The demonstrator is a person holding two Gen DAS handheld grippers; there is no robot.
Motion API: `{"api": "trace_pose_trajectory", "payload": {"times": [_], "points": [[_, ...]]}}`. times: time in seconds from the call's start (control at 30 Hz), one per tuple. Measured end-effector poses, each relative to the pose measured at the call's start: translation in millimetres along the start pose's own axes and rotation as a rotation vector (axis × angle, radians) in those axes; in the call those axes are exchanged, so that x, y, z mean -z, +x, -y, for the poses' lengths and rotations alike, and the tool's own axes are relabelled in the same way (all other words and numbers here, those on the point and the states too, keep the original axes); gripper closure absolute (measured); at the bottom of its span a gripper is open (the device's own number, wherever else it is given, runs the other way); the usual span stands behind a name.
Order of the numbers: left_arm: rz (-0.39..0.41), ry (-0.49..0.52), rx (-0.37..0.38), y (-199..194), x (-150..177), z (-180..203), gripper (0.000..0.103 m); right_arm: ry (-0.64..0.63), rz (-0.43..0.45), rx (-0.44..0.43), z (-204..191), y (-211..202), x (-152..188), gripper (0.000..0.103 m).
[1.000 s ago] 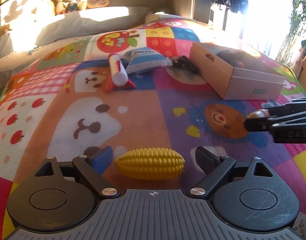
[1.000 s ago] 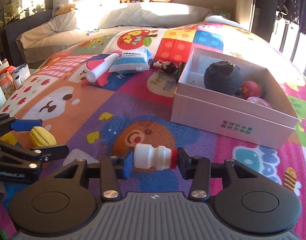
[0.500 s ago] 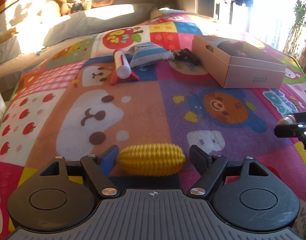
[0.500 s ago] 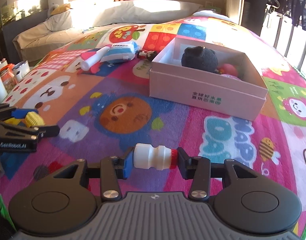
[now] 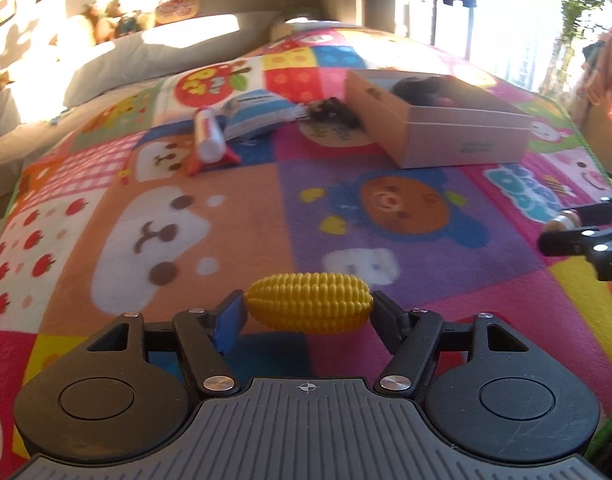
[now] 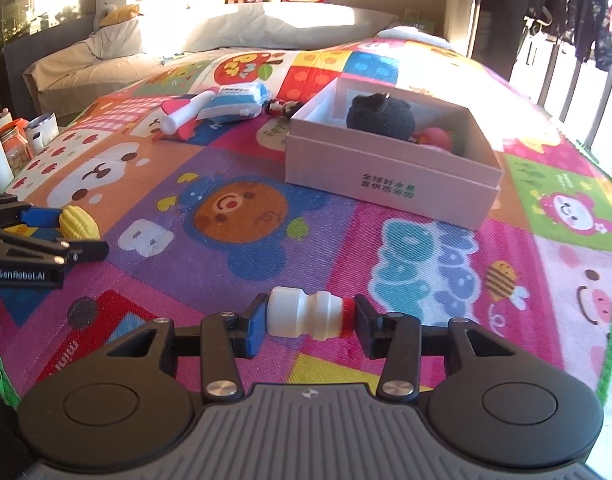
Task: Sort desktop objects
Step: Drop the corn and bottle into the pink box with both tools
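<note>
Near edge of the blanket (image 6: 446,264): both grippers hang over it, angled down and forward toward the far pillows; the patchwork blanket covers a bed.
Left gripper (image 5: 308,307): jaws closing, about midway in their travel; the yellow toy corn (image 5: 308,303) lies crosswise between them, both pads touching its ends; in the right wrist view the same gripper sits at the blanket's left edge with the corn showing past its blue pad.
Right gripper (image 6: 308,317): jaws narrow and steady, clamped on a small white bottle (image 6: 303,317) held sideways, red cap against the right-hand pad, base against the blue pad; the bottle is off the blanket.
Pose: each tool tilts downward at a similar slant; the right one appears at the right border of the left wrist view, level with the bear patch.
Cardboard box (image 6: 390,178): open-topped, toward the far right part of the blanket; a black plush (image 6: 380,116) and a pink ball (image 6: 436,137) lie inside.
Far middle of the blanket: a white tube (image 6: 185,114) on a red piece, a blue-and-white packet (image 6: 235,100) just beside it, a small dark figure (image 6: 281,108) near the box's far left corner.
</note>
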State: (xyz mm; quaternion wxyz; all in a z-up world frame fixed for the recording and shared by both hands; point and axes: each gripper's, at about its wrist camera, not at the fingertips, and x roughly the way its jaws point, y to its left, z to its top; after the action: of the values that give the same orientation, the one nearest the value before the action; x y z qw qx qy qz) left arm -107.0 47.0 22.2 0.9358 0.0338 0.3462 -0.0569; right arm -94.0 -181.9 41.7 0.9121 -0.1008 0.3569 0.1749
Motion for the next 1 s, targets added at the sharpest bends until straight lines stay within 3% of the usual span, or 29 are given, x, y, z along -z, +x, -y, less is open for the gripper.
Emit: {"api": "trace_pose_trajectory", "payload": {"times": [0.13, 0.27, 0.43, 0.57, 0.6, 0.63, 0.67, 0.73, 0.77, 0.9, 1.0], "points": [[0.029, 0.071, 0.078, -2, -15, 24, 0.031, -0.014, 0.013, 0.021, 5, -8, 3, 0.059], [0.129, 0.134, 0.145, -1, -61, 42, 0.031, -0.031, 0.088, 0.076, 18, -27, -5, 0.059], [0.33, 0.194, 0.202, 9, -133, 63, 0.031, -0.002, 0.302, 0.174, 54, -63, -55, 0.059], [0.39, 0.186, 0.215, 41, -175, 80, 0.03, 0.045, 0.386, 0.204, 84, -56, -108, 0.059], [0.394, 0.164, 0.218, 53, -183, 82, 0.029, 0.054, 0.396, 0.201, 90, -50, -123, 0.059], [0.383, 0.147, 0.225, 65, -189, 82, 0.02, 0.065, 0.4, 0.19, 96, -42, -138, 0.058], [0.356, 0.137, 0.233, 76, -192, 82, 0.013, 0.08, 0.401, 0.176, 102, -32, -151, 0.045], [0.317, 0.116, 0.24, 83, -185, 74, 0.011, 0.126, 0.394, 0.174, 113, -10, -172, 0.026], [0.312, 0.118, 0.243, 83, -176, 69, 0.006, 0.143, 0.399, 0.182, 117, -2, -178, 0.026], [0.25, 0.142, 0.179, 83, -134, 45, 0.006, 0.143, 0.38, 0.186, 120, 13, -170, 0.024], [0.174, 0.105, 0.104, 93, -110, 18, 0.005, 0.162, 0.333, 0.189, 120, 22, -163, 0.024]]}}
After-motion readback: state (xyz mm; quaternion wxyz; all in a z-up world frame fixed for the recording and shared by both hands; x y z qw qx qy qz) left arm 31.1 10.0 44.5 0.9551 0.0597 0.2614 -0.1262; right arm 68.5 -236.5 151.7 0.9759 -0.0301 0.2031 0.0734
